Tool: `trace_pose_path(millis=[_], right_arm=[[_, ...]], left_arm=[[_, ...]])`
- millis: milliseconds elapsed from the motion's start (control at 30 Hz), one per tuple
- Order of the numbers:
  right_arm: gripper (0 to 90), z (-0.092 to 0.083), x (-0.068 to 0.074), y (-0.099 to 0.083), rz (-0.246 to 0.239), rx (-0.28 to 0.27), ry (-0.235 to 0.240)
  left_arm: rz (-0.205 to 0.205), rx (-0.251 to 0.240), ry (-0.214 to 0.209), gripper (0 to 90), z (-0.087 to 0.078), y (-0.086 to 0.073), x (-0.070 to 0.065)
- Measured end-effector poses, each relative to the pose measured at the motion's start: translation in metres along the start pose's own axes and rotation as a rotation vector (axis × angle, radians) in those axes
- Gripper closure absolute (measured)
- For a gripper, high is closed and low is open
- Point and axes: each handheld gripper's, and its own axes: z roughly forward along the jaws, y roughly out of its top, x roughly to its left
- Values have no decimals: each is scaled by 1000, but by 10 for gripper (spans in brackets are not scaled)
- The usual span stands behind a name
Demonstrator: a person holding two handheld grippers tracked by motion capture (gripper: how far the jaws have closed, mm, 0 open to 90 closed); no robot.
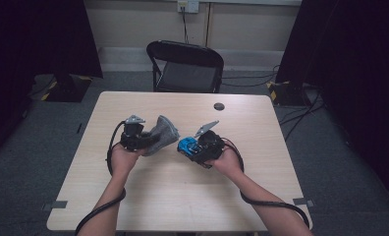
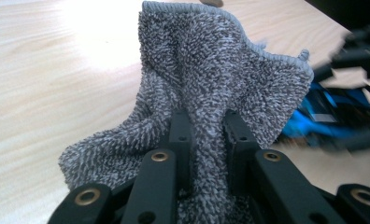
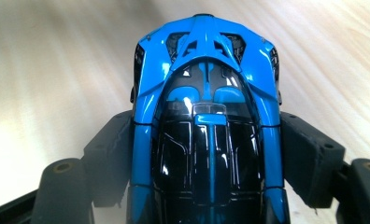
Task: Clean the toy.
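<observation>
We hold the left tool [image 1: 151,140] clamped tight on a grey towel [image 1: 162,133], whose loose cloth stands up past the jaws toward twelve o'clock in the left gripper view [image 2: 206,93]; the right tool [image 1: 190,146] grips a blue toy car [image 1: 186,145] by its flanks, nose toward twelve o'clock in the right gripper view [image 3: 206,107]; towel and car hang just beside each other above the middle of the surface [image 1: 182,196], the car at the towel's three o'clock.
</observation>
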Motion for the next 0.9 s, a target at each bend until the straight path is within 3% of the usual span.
trace_pose_path(millis=[100,167,200,333,433,533,567,900], right_arm=[[264,-1,11,1,-46,-1,19],[264,-3,19,4,-69,-9,31],[264,-4,24,5,-74,-19,39],[264,-5,32,12,-96,-28,48],[264,-5,33,15,-94,-38,49],[264,-3,33,15,-94,-29,48],[263,-3,32,15,-93,-24,50],[263,-1,27,14,-78,-19,37]], left_arm=[[-24,-8,49,770,6,7,0],[-51,7,51,770,12,10,1],[-45,15,54,770,15,10,0],[-36,43,10,770,27,10,-9],[2,64,-10,770,31,9,-17],[9,82,-19,773,30,8,-16],[28,89,-22,774,28,7,-15],[47,123,-46,775,17,0,-13]])
